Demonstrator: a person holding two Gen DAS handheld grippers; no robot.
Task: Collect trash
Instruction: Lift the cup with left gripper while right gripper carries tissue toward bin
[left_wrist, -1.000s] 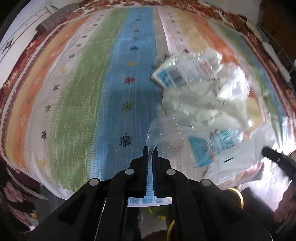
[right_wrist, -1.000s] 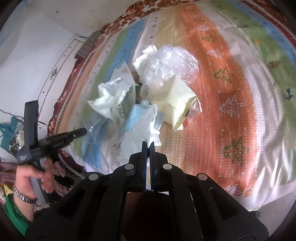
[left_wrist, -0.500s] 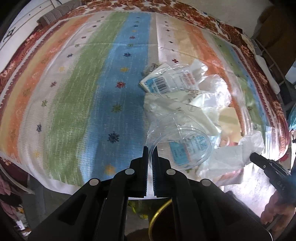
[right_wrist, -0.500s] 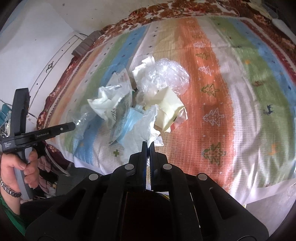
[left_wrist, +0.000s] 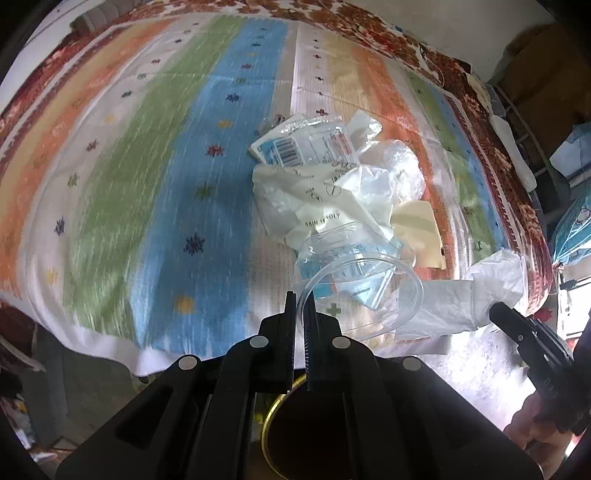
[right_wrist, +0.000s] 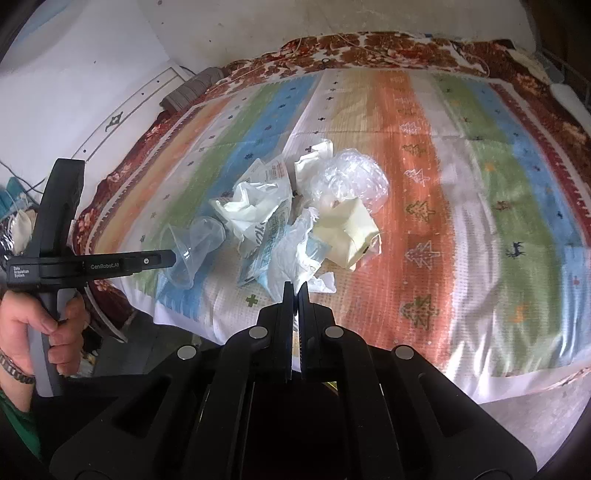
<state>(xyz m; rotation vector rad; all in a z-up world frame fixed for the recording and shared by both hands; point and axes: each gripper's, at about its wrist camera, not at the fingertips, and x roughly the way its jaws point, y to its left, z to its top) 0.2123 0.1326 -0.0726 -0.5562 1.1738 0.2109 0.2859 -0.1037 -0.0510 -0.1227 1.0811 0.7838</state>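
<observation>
A striped rug (left_wrist: 155, 192) covers the bed; a heap of trash (right_wrist: 295, 218) lies near its front edge, around the middle. In the heap are white bags (left_wrist: 325, 206), crumpled clear film (right_wrist: 351, 181) and cream paper (right_wrist: 351, 232). The left gripper (left_wrist: 300, 295) is clenched on the rim of a clear cup (left_wrist: 365, 288) at the front edge, beside the heap. The right gripper (right_wrist: 294, 286) pinches a white bag (right_wrist: 291, 254) on the heap's near side.

A bed under a striped, multicoloured woven blanket (right_wrist: 424, 155) stands against a white plastered wall (right_wrist: 258, 22), with bright daylight on the blanket's near edge.
</observation>
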